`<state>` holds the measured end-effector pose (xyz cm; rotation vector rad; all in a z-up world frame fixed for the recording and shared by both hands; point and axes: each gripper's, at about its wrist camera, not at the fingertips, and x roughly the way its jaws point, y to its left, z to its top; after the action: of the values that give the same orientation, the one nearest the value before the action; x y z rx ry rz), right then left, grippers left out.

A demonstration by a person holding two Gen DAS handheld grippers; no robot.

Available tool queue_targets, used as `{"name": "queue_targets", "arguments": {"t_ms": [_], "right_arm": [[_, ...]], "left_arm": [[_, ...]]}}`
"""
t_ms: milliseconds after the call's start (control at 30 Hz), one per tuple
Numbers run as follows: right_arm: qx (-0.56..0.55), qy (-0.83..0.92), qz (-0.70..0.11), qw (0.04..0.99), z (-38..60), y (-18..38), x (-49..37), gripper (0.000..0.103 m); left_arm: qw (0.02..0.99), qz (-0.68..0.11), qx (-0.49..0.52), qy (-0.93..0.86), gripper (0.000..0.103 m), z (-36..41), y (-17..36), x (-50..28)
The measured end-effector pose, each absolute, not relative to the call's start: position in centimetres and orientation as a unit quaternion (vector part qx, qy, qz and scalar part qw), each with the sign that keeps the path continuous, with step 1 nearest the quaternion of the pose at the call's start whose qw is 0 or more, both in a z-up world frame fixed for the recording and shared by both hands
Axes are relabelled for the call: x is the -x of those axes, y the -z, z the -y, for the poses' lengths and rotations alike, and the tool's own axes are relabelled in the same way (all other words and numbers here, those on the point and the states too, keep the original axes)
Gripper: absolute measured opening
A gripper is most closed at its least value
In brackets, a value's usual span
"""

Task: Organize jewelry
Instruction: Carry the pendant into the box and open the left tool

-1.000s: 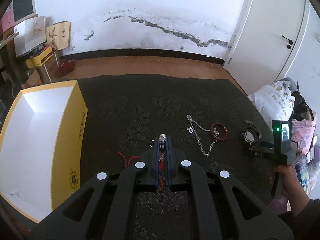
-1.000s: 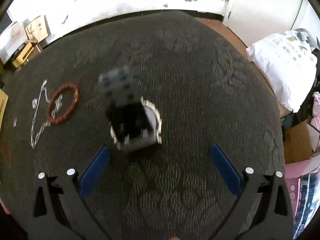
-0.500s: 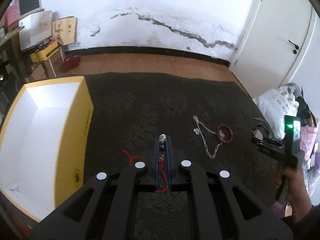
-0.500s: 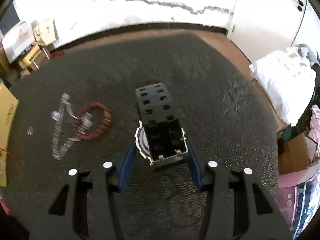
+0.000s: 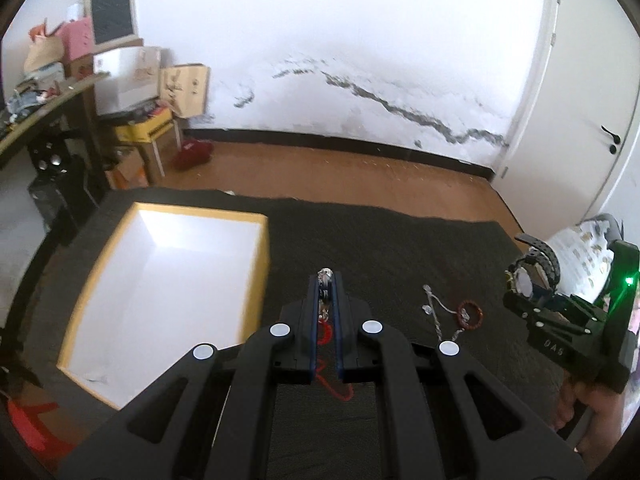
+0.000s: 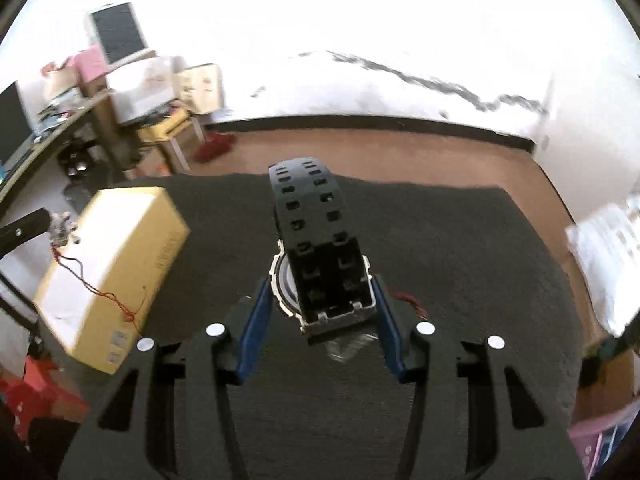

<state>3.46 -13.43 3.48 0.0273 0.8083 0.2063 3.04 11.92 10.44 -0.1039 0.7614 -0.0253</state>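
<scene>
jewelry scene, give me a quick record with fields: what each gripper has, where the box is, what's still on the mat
left gripper: shut on a silver pendant with red cord hanging below
right gripper: shut on a black watch, lifted off the mat
box: yellow, white inside, open, on the left part of the dark mat; nothing clearly in it
on mat: silver chain and red bead bracelet, lying touching
jaws: both pairs closed on their items

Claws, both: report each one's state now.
Left claw: shut on the red-string pendant.
Right claw: shut on the black watch.
</scene>
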Motion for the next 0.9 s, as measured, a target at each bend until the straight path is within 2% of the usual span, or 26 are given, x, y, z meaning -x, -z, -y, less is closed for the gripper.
{"name": "queue_targets", "arguments": {"t_ms": [300,500,633,900], "right_arm": [[0.009,-0.188,-0.357,0.915,1.8,-8.5,-2.6,0.049],[0.032,-0.241,-0.351,0.904,-6.3,-9.9,-2.5,0.049],[0.050,-0.267,-0.349,0.897,-10.9,-10.0,-2.7,0.049],[0.069,-0.271,-0.378,0.882,-14.7,-5.6,-4.9,0.049]], "left_arm": [[0.942,-0.330,0.043,-0.052,0.006,-18.5,-16.9,-0.1],[0.943,-0.315,0.052,-0.094,0.006,-23.2,-18.2,1.1],[0.938,-0.321,0.061,-0.118,0.006,-25.1,-16.0,0.4],[0.908,-0.375,0.109,-0.152,0.006,-28.5,-5.5,-4.0]]}}
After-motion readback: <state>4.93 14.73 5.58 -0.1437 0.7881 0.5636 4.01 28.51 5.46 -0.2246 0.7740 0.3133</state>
